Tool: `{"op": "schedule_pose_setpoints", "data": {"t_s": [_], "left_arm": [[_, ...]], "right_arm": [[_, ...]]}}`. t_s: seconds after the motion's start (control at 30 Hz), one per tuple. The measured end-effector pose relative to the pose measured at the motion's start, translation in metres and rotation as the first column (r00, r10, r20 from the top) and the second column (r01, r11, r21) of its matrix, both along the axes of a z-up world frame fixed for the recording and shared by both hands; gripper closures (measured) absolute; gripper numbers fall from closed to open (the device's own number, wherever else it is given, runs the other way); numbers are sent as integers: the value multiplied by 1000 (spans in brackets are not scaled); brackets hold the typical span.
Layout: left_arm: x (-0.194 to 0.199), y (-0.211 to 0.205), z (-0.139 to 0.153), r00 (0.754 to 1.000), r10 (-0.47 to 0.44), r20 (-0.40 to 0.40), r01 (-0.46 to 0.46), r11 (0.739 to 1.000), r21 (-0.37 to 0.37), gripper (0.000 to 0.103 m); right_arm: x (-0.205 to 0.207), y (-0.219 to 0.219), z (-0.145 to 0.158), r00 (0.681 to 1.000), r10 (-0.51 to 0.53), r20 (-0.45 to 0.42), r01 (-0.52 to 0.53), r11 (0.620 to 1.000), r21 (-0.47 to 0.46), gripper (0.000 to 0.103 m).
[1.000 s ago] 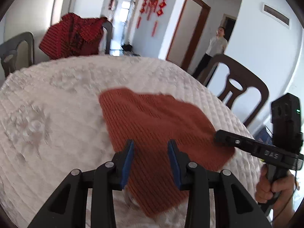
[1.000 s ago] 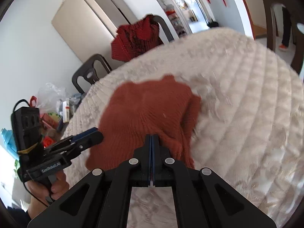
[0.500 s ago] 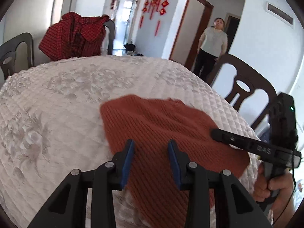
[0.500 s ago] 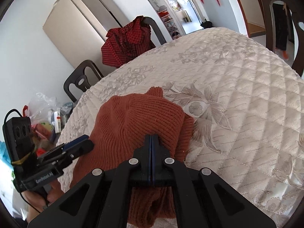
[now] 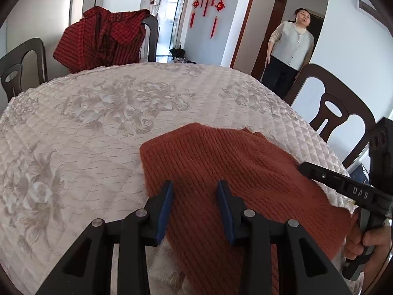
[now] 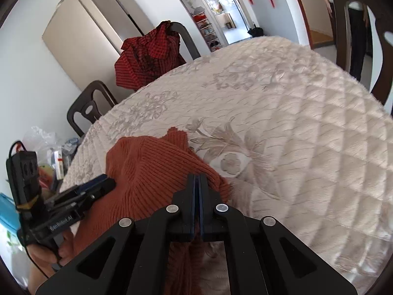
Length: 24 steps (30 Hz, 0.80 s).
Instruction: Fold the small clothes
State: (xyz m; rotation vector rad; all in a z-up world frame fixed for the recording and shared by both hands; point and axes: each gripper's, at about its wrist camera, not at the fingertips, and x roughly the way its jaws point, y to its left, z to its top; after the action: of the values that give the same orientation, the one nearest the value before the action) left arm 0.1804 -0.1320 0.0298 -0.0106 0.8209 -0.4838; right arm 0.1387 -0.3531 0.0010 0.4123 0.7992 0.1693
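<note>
A rust-orange ribbed knit garment (image 5: 233, 162) lies on the quilted white tablecloth (image 5: 98, 123) near the table's front edge, with its near part hanging over that edge. My left gripper (image 5: 195, 191) hovers over the garment's left part, its blue pads apart and flat knit showing between them. In the right wrist view the same garment (image 6: 152, 162) is bunched, and my right gripper (image 6: 197, 178) is shut on its right edge, with fabric hanging below the jaws. The right gripper (image 5: 304, 167) also shows at the garment's right side, and the left gripper (image 6: 109, 184) at its left.
A red checked garment (image 5: 103, 39) hangs over a chair at the far side. Dark wooden chairs (image 5: 339, 108) stand around the round table. A person (image 5: 289, 49) stands in the doorway at the right. A fridge (image 6: 93, 32) and cluttered items (image 6: 49, 147) lie to the left.
Both grippers have drawn back toward the table's near edge, and the orange garment has slid with them. More bare tablecloth shows beyond it. The person in the doorway has come closer.
</note>
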Motion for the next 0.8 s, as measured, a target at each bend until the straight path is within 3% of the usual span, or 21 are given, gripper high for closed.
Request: {"op": "schedule_pose_setpoints", "data": {"t_s": [0.27,0.4,0.47,0.6,0.8], "left_arm": [[-72,19,25,996,-56,76,60,997,-51,64],[-87,15,8,996,-85,39,86,996,-33,64],[-89,15,-1,996,-76,37,77,997,-30,61],[-88,20,2,998,-64,20,65,997,-41,61],[-113,14,16,993,-82,80,84,996,-23,61]], "right_arm": [[-60,26,39,987,115,115,-108,992,-67,102],[-69,35,17,988,146,42,-140,983,-117,102],[-70,30,6,990,138,22,-136,987,-88,103],[-73,29,11,991,135,24,-132,986,-97,103],[-89,45,25,982,181,61,-173,979,-107,102]]}}
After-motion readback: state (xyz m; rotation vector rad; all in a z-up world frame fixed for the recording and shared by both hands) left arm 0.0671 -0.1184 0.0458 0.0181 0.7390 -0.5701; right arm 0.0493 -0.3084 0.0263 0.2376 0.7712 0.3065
